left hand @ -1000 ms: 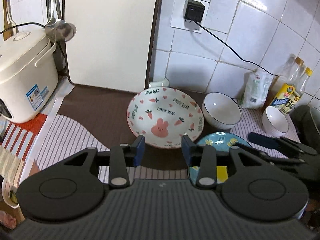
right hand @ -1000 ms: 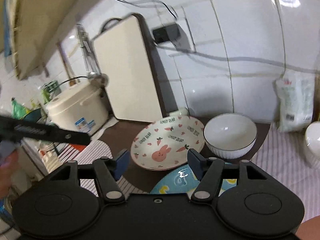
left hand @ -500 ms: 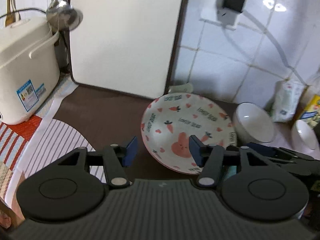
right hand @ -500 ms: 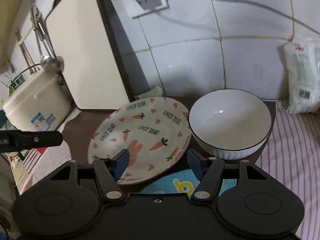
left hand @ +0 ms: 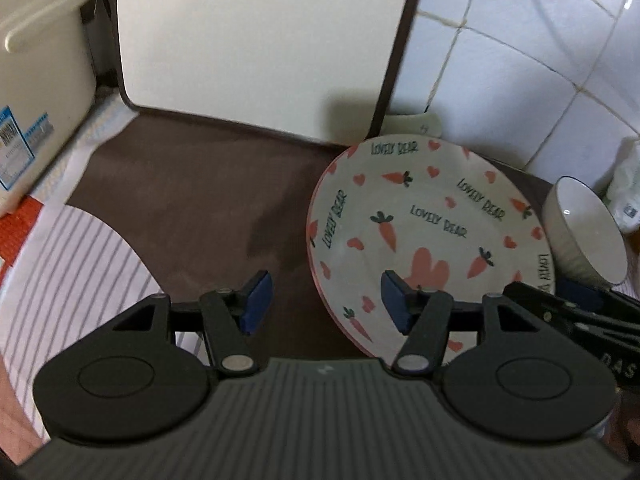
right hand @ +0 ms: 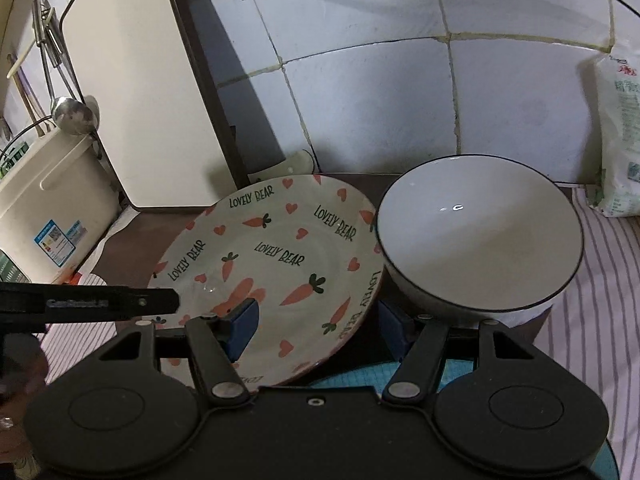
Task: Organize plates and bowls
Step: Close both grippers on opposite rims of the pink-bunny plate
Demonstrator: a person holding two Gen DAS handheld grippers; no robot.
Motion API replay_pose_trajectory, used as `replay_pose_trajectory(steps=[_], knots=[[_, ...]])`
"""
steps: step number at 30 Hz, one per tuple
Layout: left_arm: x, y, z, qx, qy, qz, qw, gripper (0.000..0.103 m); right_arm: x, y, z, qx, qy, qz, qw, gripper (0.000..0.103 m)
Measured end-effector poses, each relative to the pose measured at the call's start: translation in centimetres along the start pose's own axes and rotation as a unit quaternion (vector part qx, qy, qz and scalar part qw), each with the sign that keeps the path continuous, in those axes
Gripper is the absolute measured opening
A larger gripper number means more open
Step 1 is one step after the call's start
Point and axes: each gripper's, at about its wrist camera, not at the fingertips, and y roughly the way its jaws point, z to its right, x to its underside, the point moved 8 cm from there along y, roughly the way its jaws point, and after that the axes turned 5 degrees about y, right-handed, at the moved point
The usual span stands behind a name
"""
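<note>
A white plate with carrots, hearts and a pink rabbit [left hand: 432,232] lies on the brown mat; it also shows in the right wrist view [right hand: 280,264]. A white bowl with a dark rim [right hand: 480,236] stands just right of it and shows at the right edge of the left wrist view [left hand: 584,240]. My left gripper [left hand: 324,304] is open, straddling the plate's left rim. My right gripper [right hand: 316,320] is open, straddling the plate's near right rim beside the bowl. A blue patterned plate [right hand: 460,368] lies partly hidden under the right gripper.
A white cutting board [left hand: 260,40] leans on the tiled wall behind the mat. A cream rice cooker [right hand: 52,208] stands at the left with a ladle [right hand: 74,114] hanging above. A white bag [right hand: 620,132] stands at the right on a striped cloth [right hand: 592,304].
Both grippers have moved forward and down onto the rabbit plate, one to each side of its rim. The left gripper's fingers have opened wider than one second ago.
</note>
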Motion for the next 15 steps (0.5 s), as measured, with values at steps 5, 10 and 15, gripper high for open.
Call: replay_pose_trajectory(steps=[5, 10, 15], knots=[[-0.4, 1.1, -0.6, 0.002, -0.011, -0.003, 0.9999, 0.057, 0.1, 0.6, -0.4, 0.013, -0.012, 0.001, 1.0, 0.071], [-0.3, 1.9, -0.8, 0.01, -0.026, -0.007, 0.9996, 0.045, 0.2, 1.5, -0.7, 0.024, -0.025, -0.005, 0.999, 0.071], [-0.2, 1.6, -0.4, 0.034, -0.042, 0.004, 0.9985, 0.024, 0.3, 2.3, -1.0, 0.03, -0.035, -0.009, 0.999, 0.071]])
